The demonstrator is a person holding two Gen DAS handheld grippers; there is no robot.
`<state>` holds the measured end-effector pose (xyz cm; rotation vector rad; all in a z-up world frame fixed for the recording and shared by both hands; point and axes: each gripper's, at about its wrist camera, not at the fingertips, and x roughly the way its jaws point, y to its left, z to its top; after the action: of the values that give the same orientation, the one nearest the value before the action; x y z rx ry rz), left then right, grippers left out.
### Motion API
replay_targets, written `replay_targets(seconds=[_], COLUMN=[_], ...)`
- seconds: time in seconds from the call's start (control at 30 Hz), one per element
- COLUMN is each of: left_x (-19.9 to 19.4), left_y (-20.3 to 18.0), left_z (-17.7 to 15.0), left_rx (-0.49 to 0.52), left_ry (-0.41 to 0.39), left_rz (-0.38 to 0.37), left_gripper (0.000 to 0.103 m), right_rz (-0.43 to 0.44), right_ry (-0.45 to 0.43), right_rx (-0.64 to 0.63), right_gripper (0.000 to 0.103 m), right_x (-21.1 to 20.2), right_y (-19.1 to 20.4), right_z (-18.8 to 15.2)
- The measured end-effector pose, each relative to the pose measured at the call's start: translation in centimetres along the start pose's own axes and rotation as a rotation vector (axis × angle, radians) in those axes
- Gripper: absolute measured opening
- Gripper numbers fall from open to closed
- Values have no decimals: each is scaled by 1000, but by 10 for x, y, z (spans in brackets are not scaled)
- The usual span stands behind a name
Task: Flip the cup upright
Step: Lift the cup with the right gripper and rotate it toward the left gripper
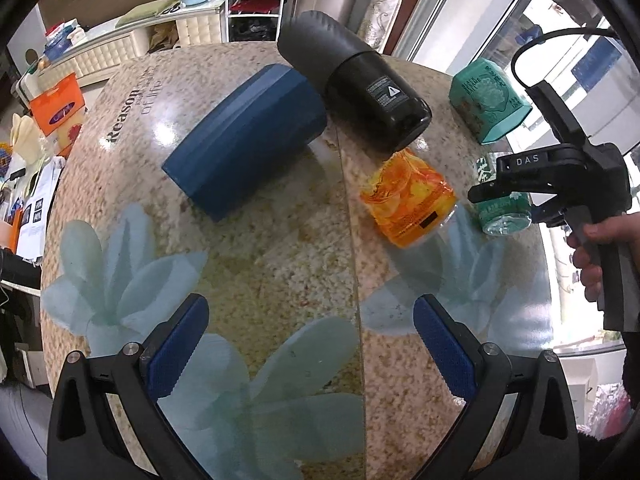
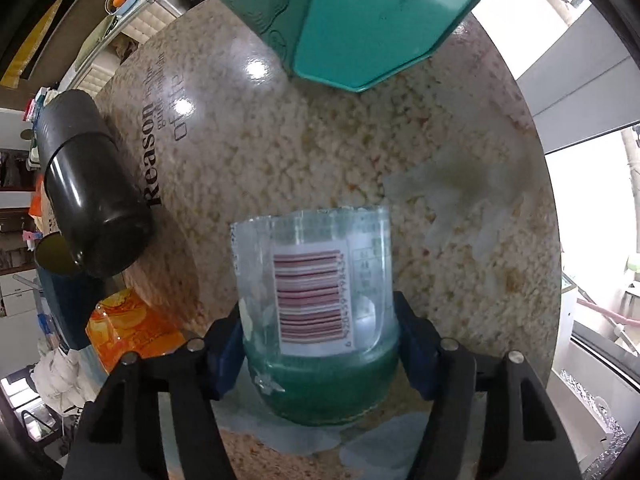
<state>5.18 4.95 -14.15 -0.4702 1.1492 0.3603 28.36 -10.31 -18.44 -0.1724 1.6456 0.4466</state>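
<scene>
Two tongs show: the right tongs [image 2: 320, 344] clamp a clear green-based cup [image 2: 316, 312] (barcode label facing the camera) lying over the speckled counter [image 2: 460, 168], while the left tongs [image 1: 312, 344] hang wide apart, gripping nothing, above the counter.

- Left wrist view: I look down and forward from above the granite tabletop [image 1: 280, 264], my two blue-padded fingers [image 1: 176, 352] framing the lower edge, well back from the objects.
- Right wrist view: I sit low and very near, facing along the tabletop [image 2: 320, 152]; the clear cup [image 2: 316, 280] fills the foreground.
- Shared field: both views take in the black cylinder [image 1: 360, 80] [image 2: 88, 192], the orange cup [image 1: 408, 200] [image 2: 128, 328], the teal container [image 1: 488, 96] [image 2: 360, 16] and the "Reason" lettering [image 1: 128, 116] [image 2: 154, 156].
</scene>
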Motion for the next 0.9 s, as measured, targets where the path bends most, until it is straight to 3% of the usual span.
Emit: replay_targets(seconds=[0.23,0.57,0.77,0.9], left_x=[-10,-44,-62,-70], left_y=[4,14,20,24], left_z=[1,-7,-23,-38], left_rx=[16,76,128,162], left_ry=[-16,-76,-86,-86], left_rz=[-5,-26,-38,-39], left_gripper=[103,103,103,103], right_rz=[55,128,161,165], right_ry=[-42,-160,-163,-153], right_rx=[6,-83,-122,-117], right_gripper=[63,63,63,63], right_x=[-14,-73,-71,-59], right_y=[2,37,50,53], right_z=[-21,-120,-180,-200])
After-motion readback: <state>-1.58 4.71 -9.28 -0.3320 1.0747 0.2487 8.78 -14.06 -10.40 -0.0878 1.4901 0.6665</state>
